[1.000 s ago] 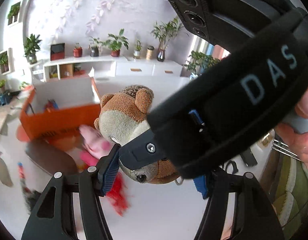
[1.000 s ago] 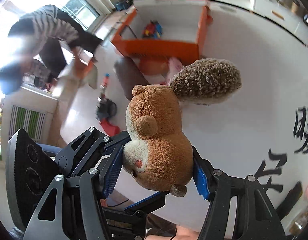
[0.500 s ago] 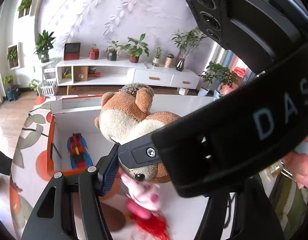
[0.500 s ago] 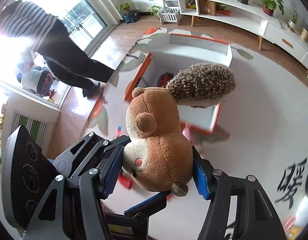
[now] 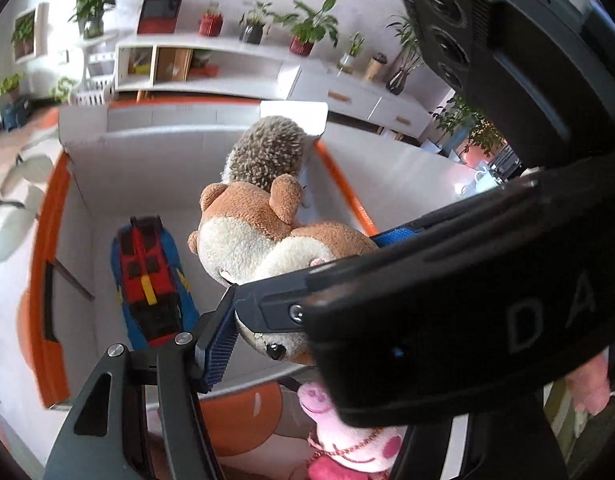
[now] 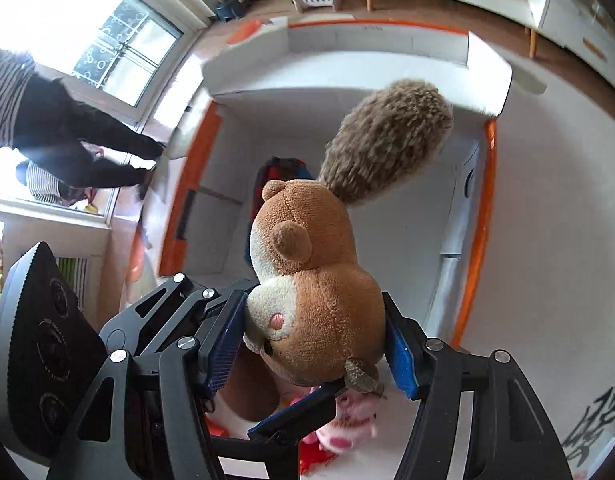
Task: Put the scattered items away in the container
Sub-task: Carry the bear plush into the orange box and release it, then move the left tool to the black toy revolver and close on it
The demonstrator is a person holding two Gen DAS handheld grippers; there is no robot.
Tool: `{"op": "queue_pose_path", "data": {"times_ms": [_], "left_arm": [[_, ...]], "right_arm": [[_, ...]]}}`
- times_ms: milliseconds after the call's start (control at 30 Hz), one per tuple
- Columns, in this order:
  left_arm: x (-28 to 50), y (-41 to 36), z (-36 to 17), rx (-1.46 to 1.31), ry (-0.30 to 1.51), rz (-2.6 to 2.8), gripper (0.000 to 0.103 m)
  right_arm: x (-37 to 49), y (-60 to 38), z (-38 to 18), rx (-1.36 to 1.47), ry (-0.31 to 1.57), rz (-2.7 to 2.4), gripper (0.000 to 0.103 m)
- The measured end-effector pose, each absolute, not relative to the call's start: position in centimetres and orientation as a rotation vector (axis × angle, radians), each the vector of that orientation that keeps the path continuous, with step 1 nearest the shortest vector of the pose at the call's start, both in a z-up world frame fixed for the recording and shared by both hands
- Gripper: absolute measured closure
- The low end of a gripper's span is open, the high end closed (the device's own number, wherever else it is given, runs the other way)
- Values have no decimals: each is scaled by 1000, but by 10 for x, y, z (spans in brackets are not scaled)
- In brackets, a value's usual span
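Note:
A brown plush squirrel with a spiky grey-brown tail hangs over the open orange-and-white box. Both grippers are shut on it: the right gripper pinches its head between blue pads, and the left gripper clamps it too, though the right tool hides its far finger. A red and blue toy car lies inside the box. A pink plush pig lies on the floor just outside the box's near wall, also seen in the right wrist view.
The right gripper's black body fills the right half of the left wrist view. A white sideboard with potted plants stands behind the box. A person in dark trousers stands by the window, left of the box.
Both grippers have carried the squirrel forward from above the floor to above the open box. The box now fills the view below; the pig has dropped behind to the bottom.

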State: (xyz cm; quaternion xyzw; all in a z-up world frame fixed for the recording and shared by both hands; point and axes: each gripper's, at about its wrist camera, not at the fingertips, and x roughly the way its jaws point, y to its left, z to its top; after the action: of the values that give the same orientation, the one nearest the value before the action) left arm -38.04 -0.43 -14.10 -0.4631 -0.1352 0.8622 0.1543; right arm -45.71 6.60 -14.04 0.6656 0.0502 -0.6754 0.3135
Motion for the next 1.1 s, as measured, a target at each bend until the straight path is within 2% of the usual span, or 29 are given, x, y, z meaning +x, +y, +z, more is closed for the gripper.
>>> {"op": "queue_pose_path", "data": {"times_ms": [167, 400, 600, 700, 767, 800, 933, 1100], "left_arm": [[-381, 13, -147, -1391, -347, 2445, 40], [-390, 17, -151, -1419, -391, 2389, 38], [-367, 20, -148, -1431, -422, 2362, 35], [-362, 18, -144, -1441, -407, 2377, 29], [-360, 16, -139, -1442, -396, 2405, 21], [-357, 16, -136, -1431, -396, 2412, 21], [-339, 12, -117, -1377, -375, 2452, 17], [-306, 6, -75, -1239, -343, 2511, 15]], "right_arm": [[-465, 69, -161, 1783, 110, -1779, 40], [-466, 77, -168, 1813, 99, -1789, 40], [-453, 72, -170, 1850, 126, -1778, 36], [-442, 69, -171, 1844, 131, -1784, 33], [-436, 67, -172, 1844, 136, -1794, 30], [-432, 66, -171, 1840, 137, -1797, 24], [-418, 67, -157, 1782, 115, -1853, 22], [-396, 81, -107, 1613, 9, -1959, 21]]}}
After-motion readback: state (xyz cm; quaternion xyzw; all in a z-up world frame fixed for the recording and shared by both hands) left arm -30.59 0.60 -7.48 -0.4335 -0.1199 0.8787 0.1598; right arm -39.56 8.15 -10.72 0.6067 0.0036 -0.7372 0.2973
